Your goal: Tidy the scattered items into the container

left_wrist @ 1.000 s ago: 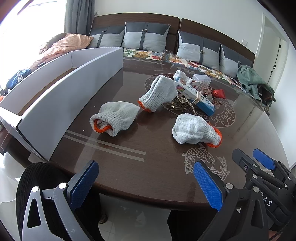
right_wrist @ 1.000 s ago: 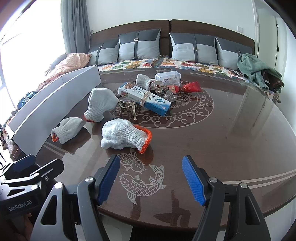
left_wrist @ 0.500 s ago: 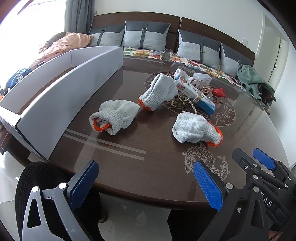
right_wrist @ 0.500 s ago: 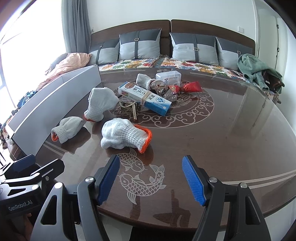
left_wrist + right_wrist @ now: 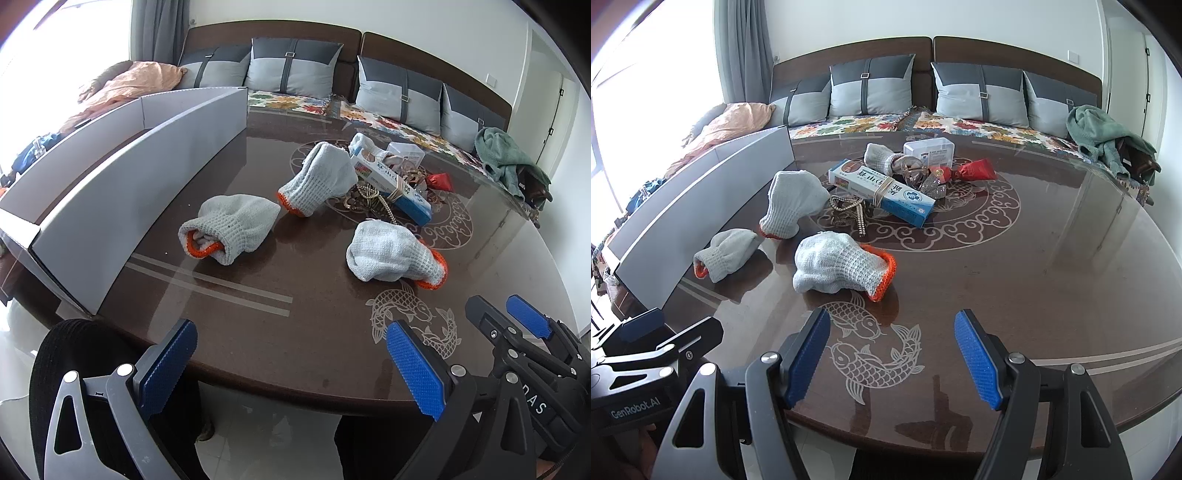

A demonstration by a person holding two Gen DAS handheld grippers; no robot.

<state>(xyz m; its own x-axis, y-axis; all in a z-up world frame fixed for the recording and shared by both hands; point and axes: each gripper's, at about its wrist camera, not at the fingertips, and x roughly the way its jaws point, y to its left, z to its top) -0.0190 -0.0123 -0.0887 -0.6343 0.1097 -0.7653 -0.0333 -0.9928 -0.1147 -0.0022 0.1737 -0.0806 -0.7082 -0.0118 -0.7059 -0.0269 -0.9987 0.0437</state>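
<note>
Jaws: my left gripper [image 5: 291, 365] and right gripper [image 5: 892, 356] gape wide, holding nothing.
Nearest glove [image 5: 842, 264]: ahead-left of right gripper, cuff pointing right.

Bench [image 5: 1052, 258] right half: bare, we pass freely. Left: gloves [image 5: 842, 264], central clutter [image 5: 886, 188], container wall [image 5: 140, 199] obstruct.

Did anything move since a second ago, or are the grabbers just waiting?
Nothing visibly changed. The left gripper and right gripper stay open and empty at the table edge, and the gloves lie where they were.
</note>
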